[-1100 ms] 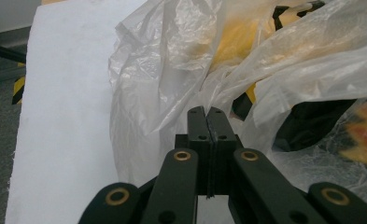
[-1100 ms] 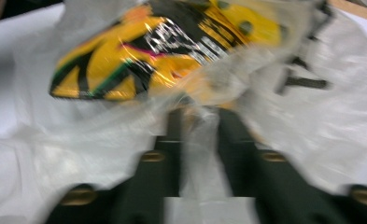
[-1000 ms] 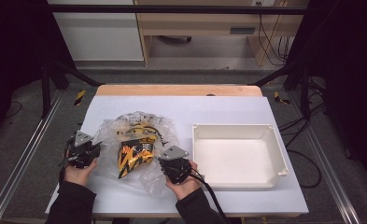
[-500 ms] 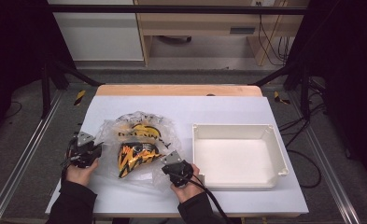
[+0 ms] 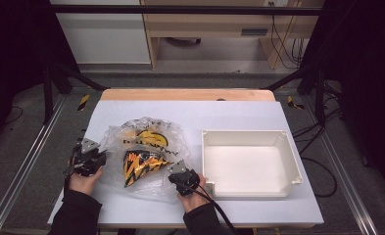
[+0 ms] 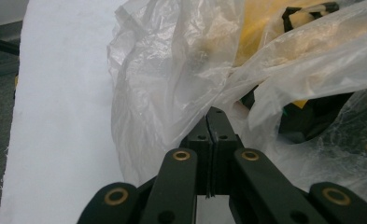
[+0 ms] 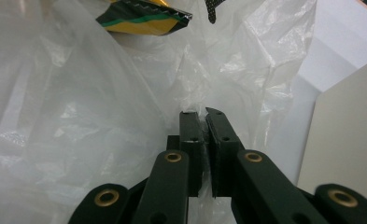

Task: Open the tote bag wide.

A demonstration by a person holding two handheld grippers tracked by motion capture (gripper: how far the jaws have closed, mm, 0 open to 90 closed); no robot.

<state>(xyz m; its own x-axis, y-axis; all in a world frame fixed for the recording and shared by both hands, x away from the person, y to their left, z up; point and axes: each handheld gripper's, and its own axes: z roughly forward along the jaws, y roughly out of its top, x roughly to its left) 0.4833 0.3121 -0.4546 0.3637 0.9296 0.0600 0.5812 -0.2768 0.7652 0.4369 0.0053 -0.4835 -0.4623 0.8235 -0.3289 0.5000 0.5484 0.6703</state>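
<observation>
crinkled clear plastic bag with yellow-and-black snack packets inside, lying on the white tabletop between the two claws, just left of the empty white rectangular plastic bin. pinched at both sides: left claw clamped tight on a fold of film at the bag's left edge, jaws nearly meeting with the thin plastic drawn into the seam; right claw likewise nipped on a bunched pleat at the bag's near right corner, bin wall just to the right of it.

judged as the step in hand: holding the bag by its film to open, spread or lift it, packets bound for the bin perhaps.

to do it well: keep both pinches firm, since film this thin slips out easily. pull apart evenly and gently, away from each other, rather than jerking one side, or the plastic may tear at the pleat. lift only a little, so the packets slide toward the opening instead of dragging the whole bag. mind the bin's near wall beside the right claw; steer clear of knocking it. watch for a packet corner snagging the film.
</observation>
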